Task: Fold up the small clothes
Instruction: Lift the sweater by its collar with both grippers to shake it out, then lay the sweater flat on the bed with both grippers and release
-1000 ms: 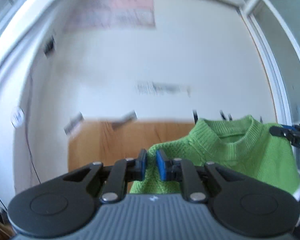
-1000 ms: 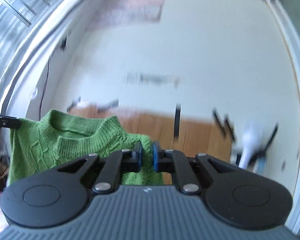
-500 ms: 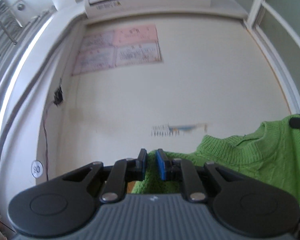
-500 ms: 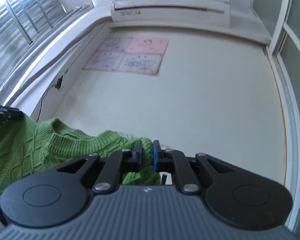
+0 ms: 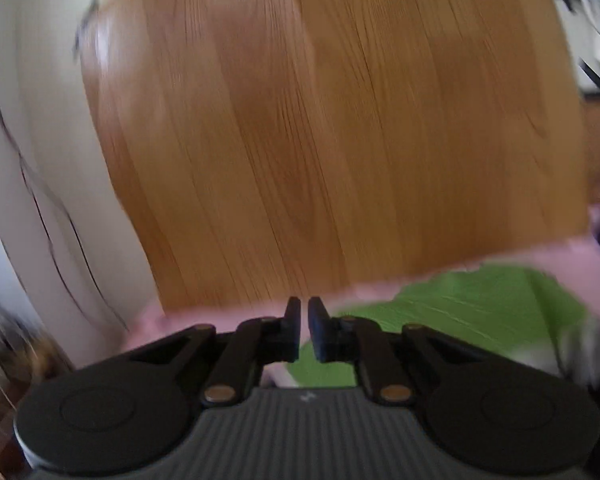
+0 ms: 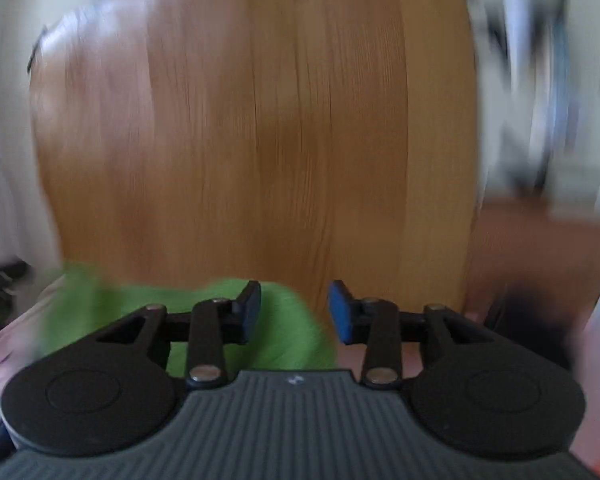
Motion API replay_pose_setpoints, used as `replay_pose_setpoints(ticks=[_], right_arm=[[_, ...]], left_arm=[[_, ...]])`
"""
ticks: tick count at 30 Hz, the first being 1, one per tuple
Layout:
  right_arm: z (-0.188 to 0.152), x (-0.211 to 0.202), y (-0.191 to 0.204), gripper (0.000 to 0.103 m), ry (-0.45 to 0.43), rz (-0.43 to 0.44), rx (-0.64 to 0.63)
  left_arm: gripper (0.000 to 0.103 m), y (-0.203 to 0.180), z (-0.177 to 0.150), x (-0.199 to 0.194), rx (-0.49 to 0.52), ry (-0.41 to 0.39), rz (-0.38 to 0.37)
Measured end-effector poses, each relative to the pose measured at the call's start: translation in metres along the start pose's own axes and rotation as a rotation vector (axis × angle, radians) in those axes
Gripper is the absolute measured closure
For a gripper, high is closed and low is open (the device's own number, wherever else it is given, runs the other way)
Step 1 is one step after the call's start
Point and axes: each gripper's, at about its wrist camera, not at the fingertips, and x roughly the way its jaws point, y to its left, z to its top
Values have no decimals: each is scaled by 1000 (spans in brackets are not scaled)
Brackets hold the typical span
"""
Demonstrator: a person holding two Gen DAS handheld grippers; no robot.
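Wooden desk [image 5: 340, 140] fills both blurred views, pink cloth [image 5: 580, 256] along its near edge. Green sweater [image 5: 480, 312] lies there; left gripper [image 5: 304, 320] fingers stay clenched on its edge, right gripper [image 6: 294, 312] fingers are opening, released, knit beneath.

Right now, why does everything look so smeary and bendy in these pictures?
Left wrist view: the wooden table and green sweater are streaked by motion blur, while the hand-held gripper stays sharp. Right wrist view: the same smear, worst at the right edge; the fisheye lens bows the table's edges.
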Motion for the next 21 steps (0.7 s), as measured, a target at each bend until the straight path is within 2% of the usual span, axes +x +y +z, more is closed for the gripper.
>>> replay_pose_setpoints(ticks=[2, 4, 5, 6, 7, 8, 9, 12, 13, 14, 15, 16, 18, 20, 21], right_arm=[[-41, -9, -20, 62, 67, 27, 20], [-74, -21, -41, 61, 136, 97, 109], [-87, -25, -48, 56, 163, 129, 146], [-100, -30, -52, 52, 189, 159, 175], [-111, -38, -53, 43, 208, 190, 197], [-121, -44, -52, 36, 220, 212, 213], [-126, -47, -51, 34, 231, 233, 225], [-139, -48, -33, 33, 278, 275, 222], [-142, -44, -25, 44, 312, 288, 208], [-146, -41, -18, 76, 325, 297, 190], [-144, -40, -13, 85, 322, 289, 164], [-139, -42, -9, 88, 313, 275, 132], [-122, -55, -14, 94, 255, 231, 91], [-108, -71, -30, 94, 181, 120, 27], [-100, -80, -36, 94, 141, 21, -38]], left_arm=[[91, 18, -42, -12, -49, 54, -79], [84, 37, -76, -21, -119, 144, -173], [80, 46, -89, -27, -158, 181, -217], [70, 52, -102, -33, -195, 214, -254], [60, 58, -114, -39, -230, 249, -290], [58, 60, -120, -43, -249, 271, -320], [57, 63, -127, -49, -270, 294, -357], [55, 64, -137, -65, -321, 349, -462], [56, 61, -139, -67, -328, 365, -480], [57, 56, -139, -71, -317, 361, -464], [60, 50, -138, -73, -294, 351, -441], [71, 47, -139, -75, -273, 347, -421], [86, 47, -137, -75, -273, 358, -419], [87, 50, -135, -72, -289, 369, -431], [88, 51, -135, -72, -287, 372, -433]])
